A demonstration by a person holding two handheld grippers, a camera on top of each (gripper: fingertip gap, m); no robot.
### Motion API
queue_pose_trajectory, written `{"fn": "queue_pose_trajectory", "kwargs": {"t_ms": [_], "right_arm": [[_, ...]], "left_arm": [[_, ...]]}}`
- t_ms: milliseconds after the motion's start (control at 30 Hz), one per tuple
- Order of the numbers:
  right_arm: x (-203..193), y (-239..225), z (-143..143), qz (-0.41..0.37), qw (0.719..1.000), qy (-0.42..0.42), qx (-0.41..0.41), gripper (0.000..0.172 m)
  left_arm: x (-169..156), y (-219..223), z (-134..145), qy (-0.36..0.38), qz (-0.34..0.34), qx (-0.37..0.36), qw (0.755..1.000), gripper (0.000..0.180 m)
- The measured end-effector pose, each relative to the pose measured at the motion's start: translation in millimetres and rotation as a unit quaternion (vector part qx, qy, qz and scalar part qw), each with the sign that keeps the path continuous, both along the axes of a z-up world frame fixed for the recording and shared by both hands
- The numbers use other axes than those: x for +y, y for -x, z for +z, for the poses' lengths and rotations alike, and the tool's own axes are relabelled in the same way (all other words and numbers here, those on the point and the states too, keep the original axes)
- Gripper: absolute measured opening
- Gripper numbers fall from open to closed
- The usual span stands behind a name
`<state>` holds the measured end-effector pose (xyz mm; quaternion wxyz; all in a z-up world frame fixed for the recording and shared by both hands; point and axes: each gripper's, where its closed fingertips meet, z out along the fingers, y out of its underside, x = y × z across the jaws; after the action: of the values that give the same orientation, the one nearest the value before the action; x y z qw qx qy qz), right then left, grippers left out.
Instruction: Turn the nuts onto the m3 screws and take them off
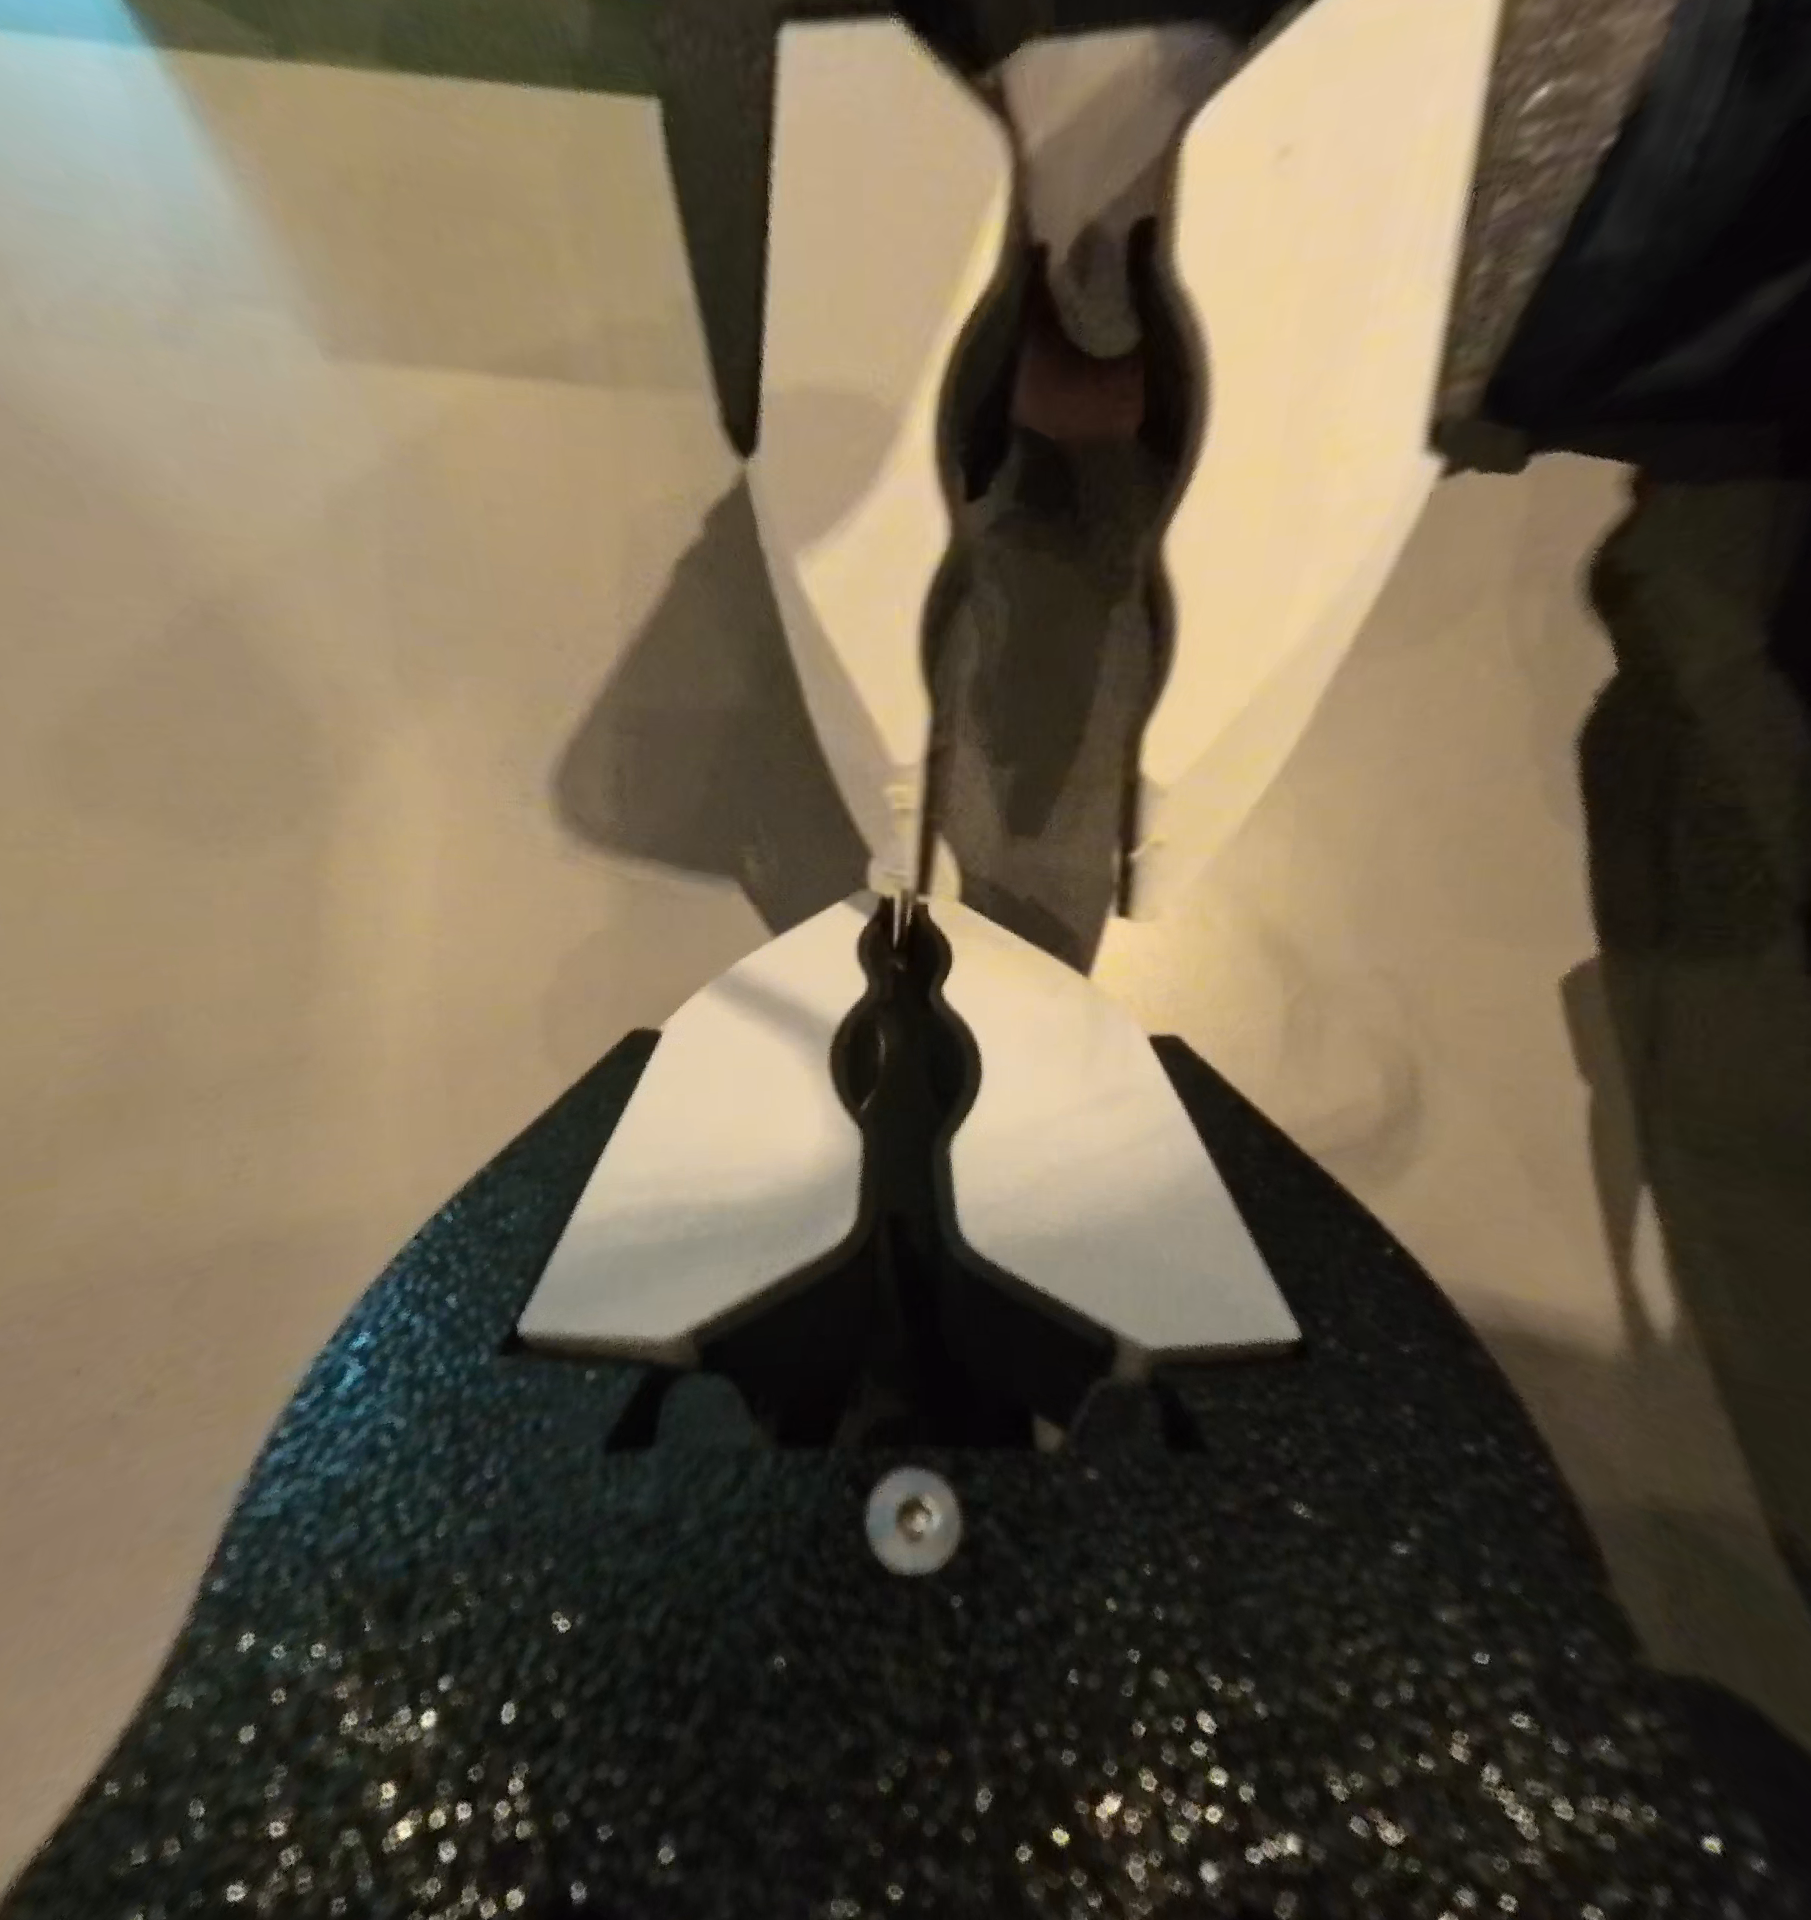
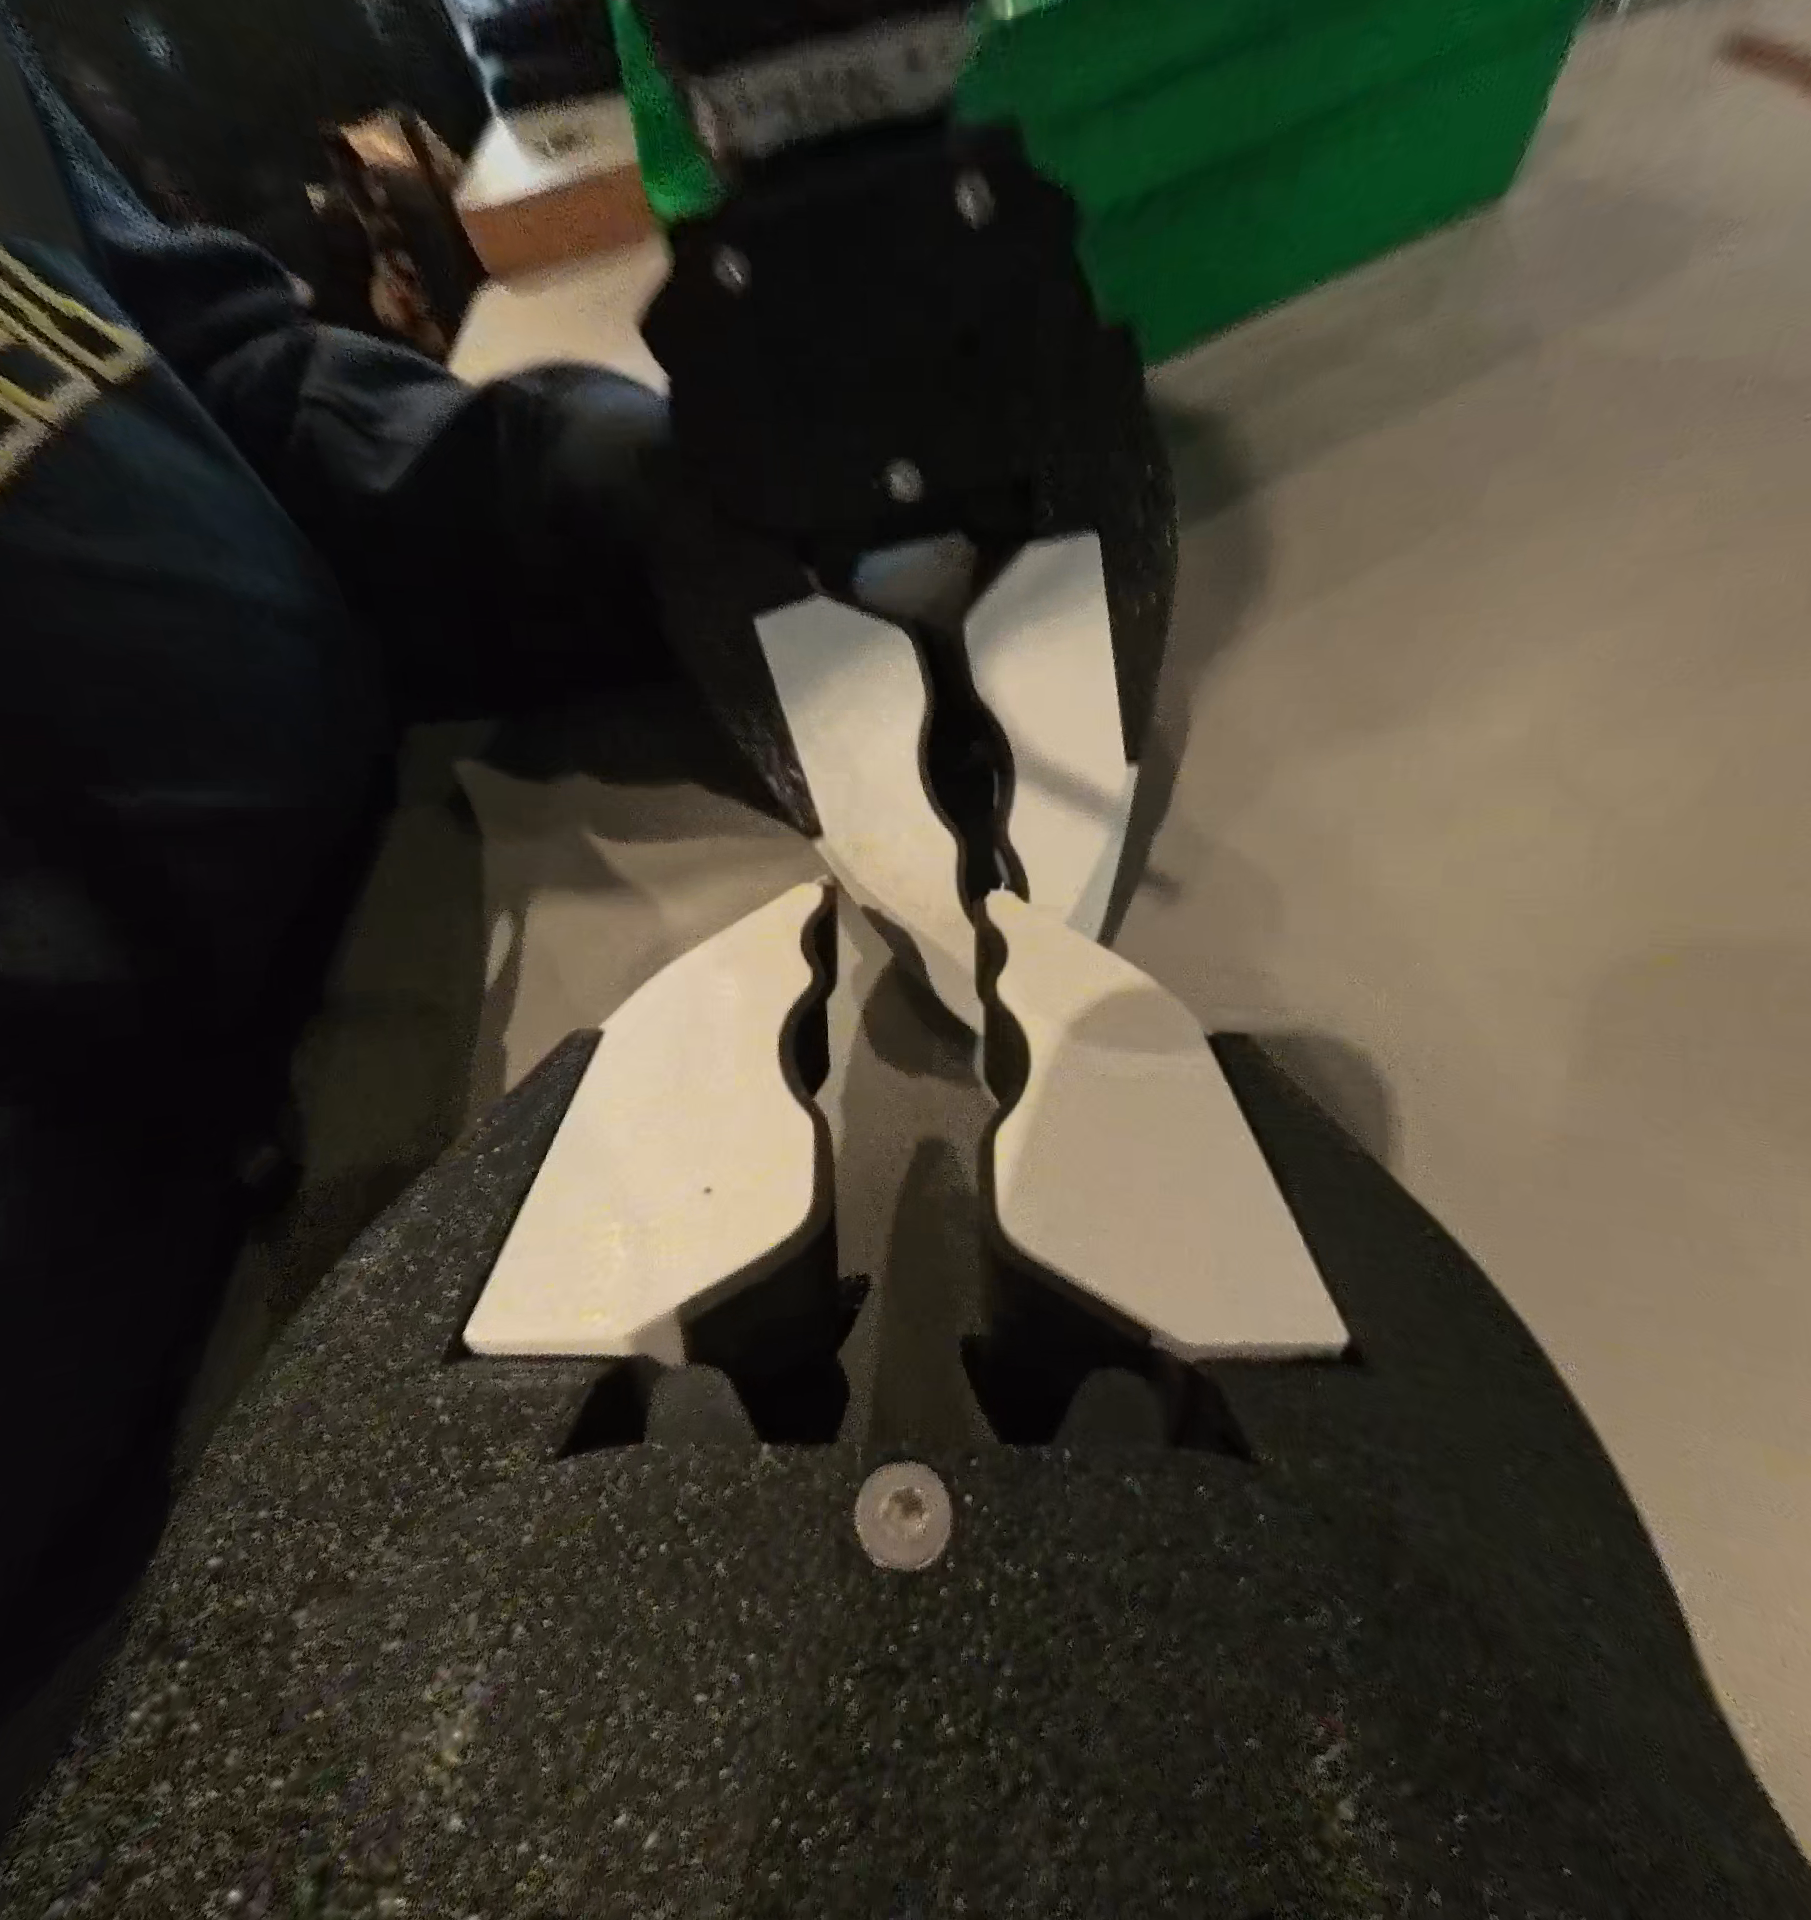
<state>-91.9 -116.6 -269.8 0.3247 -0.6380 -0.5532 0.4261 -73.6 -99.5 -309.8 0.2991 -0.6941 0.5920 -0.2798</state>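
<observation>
Over the beige table (image 2: 1503,727), left claw (image 1: 899,920) pinching a thin screw (image 1: 897,914), right claw (image 2: 906,904) open.

So the whole setup sits on a plain, smooth beige tabletop (image 2: 1503,520), matte finish, pretty evenly lit with a warm tint. It fills most of the left wrist view too (image 1: 257,727), where a few dark shadows fall across it. At the far end in the right wrist view there's a bright green plastic bin with stepped ridged sides (image 2: 1244,166) resting on the surface. Beyond that, a light wooden-edged board (image 2: 558,197) shows, too blurry to say more.
</observation>
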Motion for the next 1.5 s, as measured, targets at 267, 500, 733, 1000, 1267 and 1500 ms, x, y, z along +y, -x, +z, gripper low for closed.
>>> {"fn": "queue_pose_trajectory", "kwargs": {"t_ms": [267,500,733,1000,1267,1500], "right_arm": [[10.7,-11.5,-16.6,-0.026,0.997,-0.028,-0.070,0.024],[6.6,-4.9,-0.2,-0.014,0.994,-0.099,-0.045,0.021],[4.8,-3.9,-11.5,-0.001,0.992,-0.095,-0.079,0.026],[16.6,-17.4,-18.9,-0.030,0.991,-0.080,-0.104,0.024],[8.4,-8.0,-6.3,-0.010,0.992,-0.107,-0.069,0.020],[-0.3,-2.7,-9.4,0.017,0.995,-0.075,-0.065,0.024]], "left_arm": [[0.1,-0.1,0.0,0.007,0.000,-0.003,1.000,0.003],[0.1,-0.2,0.0,0.009,0.000,-0.003,1.000,0.003],[0.0,-0.2,0.0,0.009,-0.002,-0.004,1.000,0.003],[0.1,-0.3,0.1,0.010,-0.002,-0.004,1.000,0.003],[0.0,-0.4,0.3,0.009,-0.002,-0.004,1.000,0.004],[0.0,-0.4,0.3,0.009,-0.003,-0.004,1.000,0.003]]}}
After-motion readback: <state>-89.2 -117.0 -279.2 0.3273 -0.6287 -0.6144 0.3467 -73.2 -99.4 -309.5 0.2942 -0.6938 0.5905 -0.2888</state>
